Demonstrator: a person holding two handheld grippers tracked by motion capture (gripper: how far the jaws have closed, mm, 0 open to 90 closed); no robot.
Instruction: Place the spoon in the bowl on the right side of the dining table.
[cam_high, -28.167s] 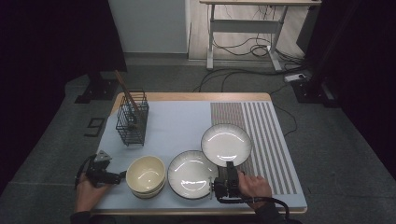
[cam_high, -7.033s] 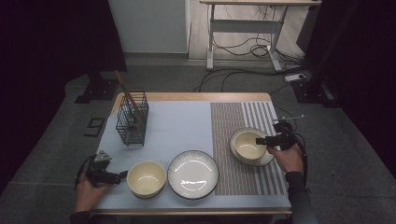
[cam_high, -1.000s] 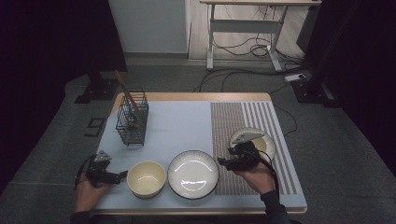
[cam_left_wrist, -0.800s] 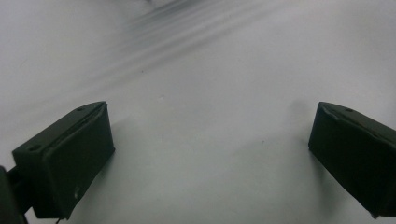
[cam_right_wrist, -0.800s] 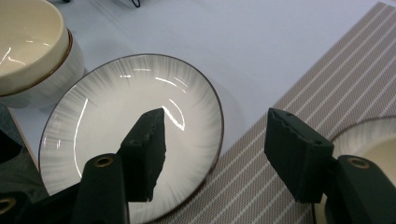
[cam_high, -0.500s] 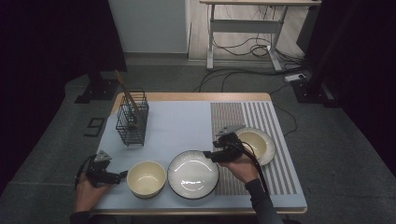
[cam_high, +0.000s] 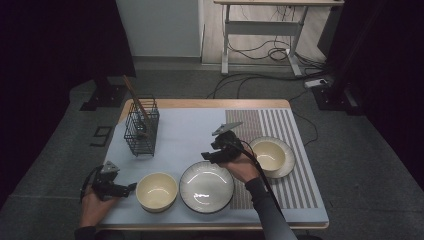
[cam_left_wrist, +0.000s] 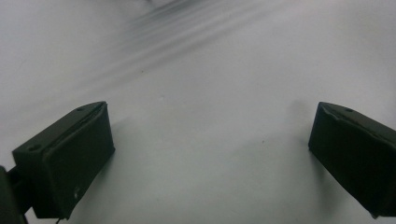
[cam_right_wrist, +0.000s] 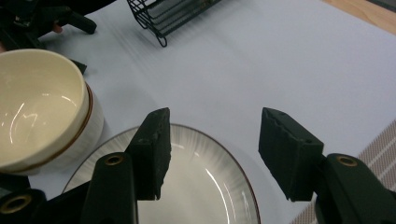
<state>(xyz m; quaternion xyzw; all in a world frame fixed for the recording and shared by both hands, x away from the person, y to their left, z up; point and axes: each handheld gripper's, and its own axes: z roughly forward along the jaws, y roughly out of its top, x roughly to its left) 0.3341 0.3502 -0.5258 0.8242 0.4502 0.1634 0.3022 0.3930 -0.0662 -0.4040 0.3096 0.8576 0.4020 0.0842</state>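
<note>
My right gripper hovers over the far rim of the empty white plate, pointing left. In the right gripper view my right gripper stands open above that plate; its jaws have just been closing a little, with nothing between them. A cream bowl sits left of the plate, seen also as the cream bowl in the right gripper view. My left gripper rests just left of that bowl. In the left gripper view my left gripper is wide open over the bare white mat.
A second cream bowl sits on a plate on the striped mat at the right. A black wire basket with wooden sticks stands at the back left, and its base is the wire basket in the right gripper view.
My right gripper has moved left, from beside the bowl on the right-hand plate to above the far rim of the empty plate. The left hand has stayed put.
</note>
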